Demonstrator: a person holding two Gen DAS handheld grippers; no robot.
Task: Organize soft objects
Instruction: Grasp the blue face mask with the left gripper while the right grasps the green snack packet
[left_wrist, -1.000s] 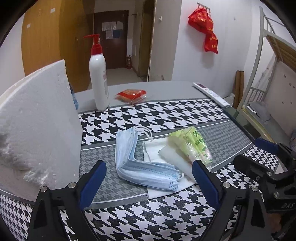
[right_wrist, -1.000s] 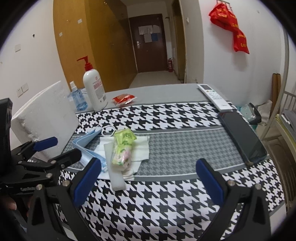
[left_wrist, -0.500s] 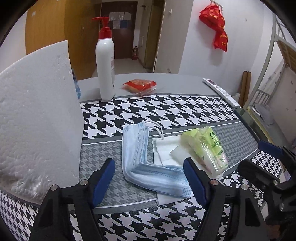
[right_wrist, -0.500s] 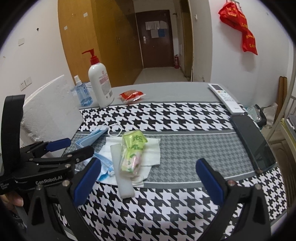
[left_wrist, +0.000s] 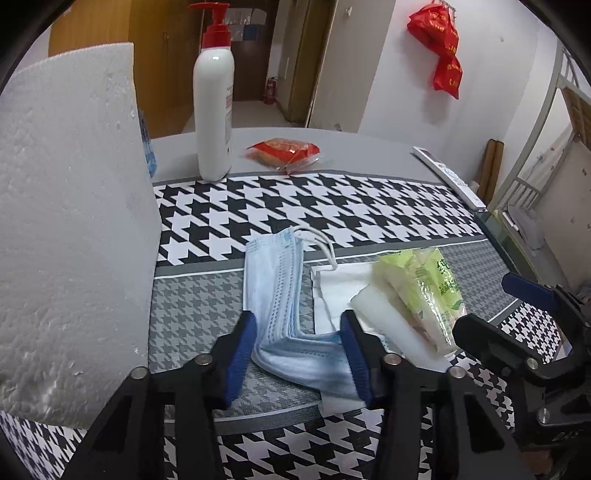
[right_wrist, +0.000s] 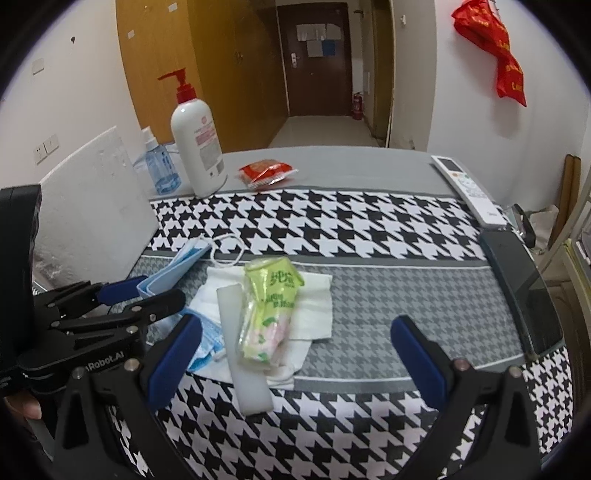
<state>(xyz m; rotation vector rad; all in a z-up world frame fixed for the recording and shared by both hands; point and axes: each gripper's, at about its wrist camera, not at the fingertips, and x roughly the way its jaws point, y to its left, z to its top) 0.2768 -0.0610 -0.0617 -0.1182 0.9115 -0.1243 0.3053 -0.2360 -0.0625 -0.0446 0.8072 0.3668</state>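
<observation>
A stack of light blue face masks (left_wrist: 273, 288) lies bent in an L on the houndstooth cloth. My left gripper (left_wrist: 299, 350) straddles the bend; its jaws are closing with the masks between them, and I cannot see the pads pressing. To the right of the masks are a folded white tissue (left_wrist: 336, 284), a white foam strip (left_wrist: 384, 317) and a green tissue pack (left_wrist: 424, 288). In the right wrist view my right gripper (right_wrist: 295, 354) stands wide open just short of the green pack (right_wrist: 273, 302) and the foam strip (right_wrist: 243, 354), holding nothing. The left gripper (right_wrist: 142, 293) shows there beside the masks (right_wrist: 184, 258).
A big white foam block (left_wrist: 66, 221) stands at the left. A pump bottle (right_wrist: 199, 147), a blue spray bottle (right_wrist: 160, 170) and a red snack packet (right_wrist: 266, 171) sit at the back. A remote (right_wrist: 467, 188) and a dark phone (right_wrist: 517, 280) lie along the right edge.
My left gripper came forward and down over the masks, and its jaws narrowed around them. The right gripper drew closer to the green pack and foam strip, staying open.
</observation>
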